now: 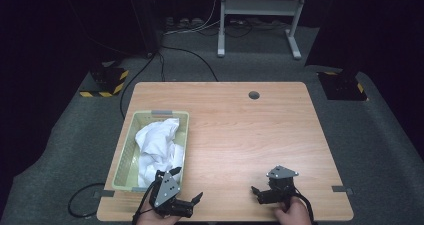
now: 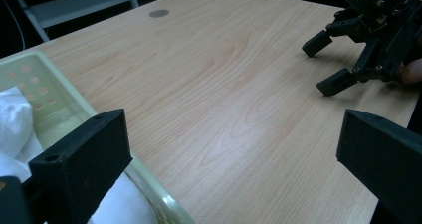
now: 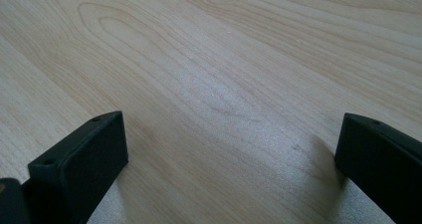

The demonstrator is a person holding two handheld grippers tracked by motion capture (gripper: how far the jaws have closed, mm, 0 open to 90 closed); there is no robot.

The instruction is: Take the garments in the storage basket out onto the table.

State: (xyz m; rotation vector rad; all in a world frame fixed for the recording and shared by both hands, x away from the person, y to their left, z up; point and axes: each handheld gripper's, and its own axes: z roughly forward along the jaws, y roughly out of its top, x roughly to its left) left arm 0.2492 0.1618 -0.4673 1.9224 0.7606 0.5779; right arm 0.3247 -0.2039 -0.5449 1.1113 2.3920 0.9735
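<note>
A pale green basket [image 1: 131, 157] stands at the left of the wooden table [image 1: 240, 125], and a crumpled white cloth [image 1: 159, 144] lies in it. My left gripper [image 1: 194, 204] hovers at the near edge just right of the basket's front corner, open and empty. In the left gripper view the basket rim [image 2: 54, 109] and cloth [image 2: 15, 119] sit by my left jaw, with the right gripper [image 2: 323, 64] across the bare wood. My right gripper [image 1: 256, 195] is low over the table at the near right. In its own view the right gripper [image 3: 231, 159] is open with nothing between its jaws.
A round cable hole [image 1: 254, 94] sits near the table's far edge. Beyond the table are a white metal stand [image 1: 260, 7], floor cables [image 1: 145, 67] and yellow-black striped bases [image 1: 105, 82]. Grey carpet surrounds the table.
</note>
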